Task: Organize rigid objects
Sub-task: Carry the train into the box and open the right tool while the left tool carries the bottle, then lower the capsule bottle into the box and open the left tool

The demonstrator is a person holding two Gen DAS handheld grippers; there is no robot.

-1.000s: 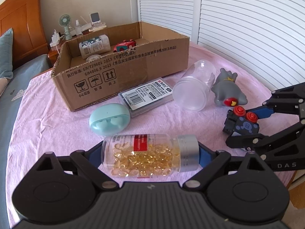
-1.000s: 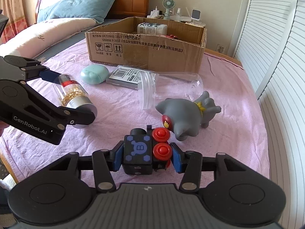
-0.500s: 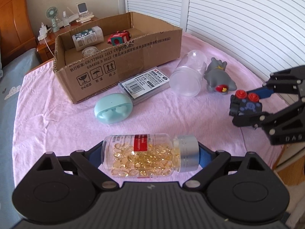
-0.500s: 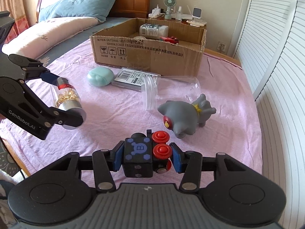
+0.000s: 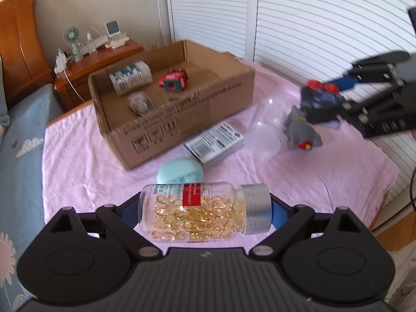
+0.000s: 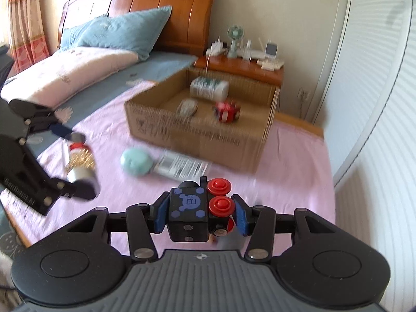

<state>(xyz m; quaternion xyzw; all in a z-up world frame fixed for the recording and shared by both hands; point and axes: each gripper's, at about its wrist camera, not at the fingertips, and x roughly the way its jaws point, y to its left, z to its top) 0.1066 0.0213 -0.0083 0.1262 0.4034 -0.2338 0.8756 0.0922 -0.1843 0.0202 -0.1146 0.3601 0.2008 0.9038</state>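
Observation:
My left gripper (image 5: 205, 210) is shut on a clear pill bottle (image 5: 197, 212) of yellow capsules with a silver cap, held lying sideways above the pink cloth. It also shows in the right wrist view (image 6: 80, 163). My right gripper (image 6: 199, 212) is shut on a black toy block (image 6: 189, 213) with blue marks and red wheels, held in the air; it also shows in the left wrist view (image 5: 321, 97). The open cardboard box (image 5: 182, 119) ahead holds a white bottle (image 5: 130, 76), a red toy (image 5: 173, 82) and a small round thing.
On the pink cloth lie a mint green case (image 5: 179, 173), a flat labelled pack (image 5: 214, 141), a clear plastic jar (image 5: 265, 132) and a grey toy animal (image 5: 299, 132). A wooden nightstand (image 6: 241, 65) stands behind the box. White shutters line the right side.
Both grippers have risen with their objects, and the right one moved toward the box. The box interior now shows from above in both views.

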